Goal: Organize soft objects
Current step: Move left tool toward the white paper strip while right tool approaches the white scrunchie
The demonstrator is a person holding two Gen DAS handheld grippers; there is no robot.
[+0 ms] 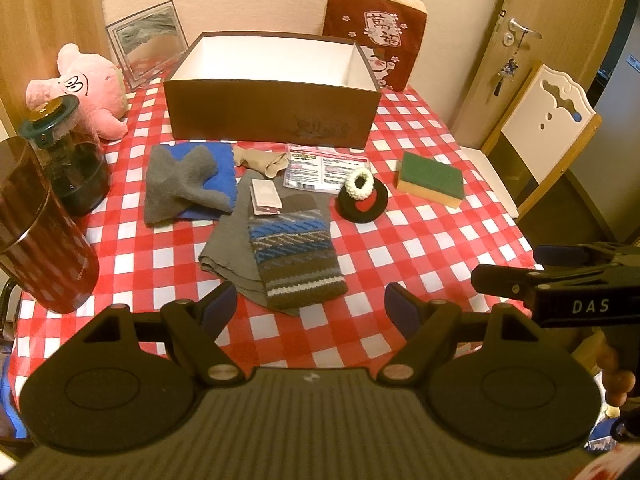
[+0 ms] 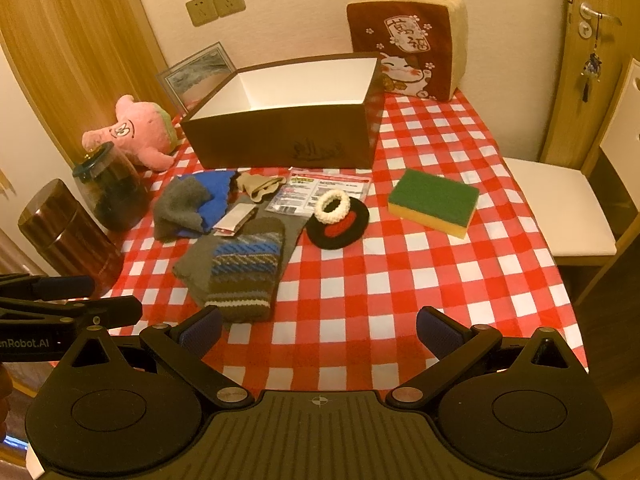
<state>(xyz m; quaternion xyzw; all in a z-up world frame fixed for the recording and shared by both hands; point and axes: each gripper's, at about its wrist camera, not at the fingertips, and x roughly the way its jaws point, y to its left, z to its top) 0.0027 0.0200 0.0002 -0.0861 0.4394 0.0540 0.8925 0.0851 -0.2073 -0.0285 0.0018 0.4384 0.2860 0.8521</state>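
A brown open box (image 1: 272, 112) (image 2: 280, 136) with a white inside stands at the back of the checked table. In front of it lie a striped knitted sock (image 1: 294, 256) (image 2: 244, 276) on a grey cloth, a grey mitten (image 1: 180, 184) (image 2: 180, 208) over a blue cloth, a beige sock (image 1: 260, 160), a black pad with a white scrunchie (image 1: 362, 196) (image 2: 338, 220), and a green-yellow sponge (image 1: 430, 176) (image 2: 434, 202). My left gripper (image 1: 310, 304) is open, just short of the striped sock. My right gripper (image 2: 318, 328) is open over bare tablecloth at the front.
A pink plush (image 1: 88, 84) (image 2: 136, 132), a lidded glass jar (image 1: 68, 160) and a dark tumbler (image 1: 36, 236) stand at the left. A red cushion (image 1: 376, 52) (image 2: 408, 48) leans on the wall. A printed packet (image 1: 324, 170) lies before the box. A white chair (image 2: 560, 208) is at the right.
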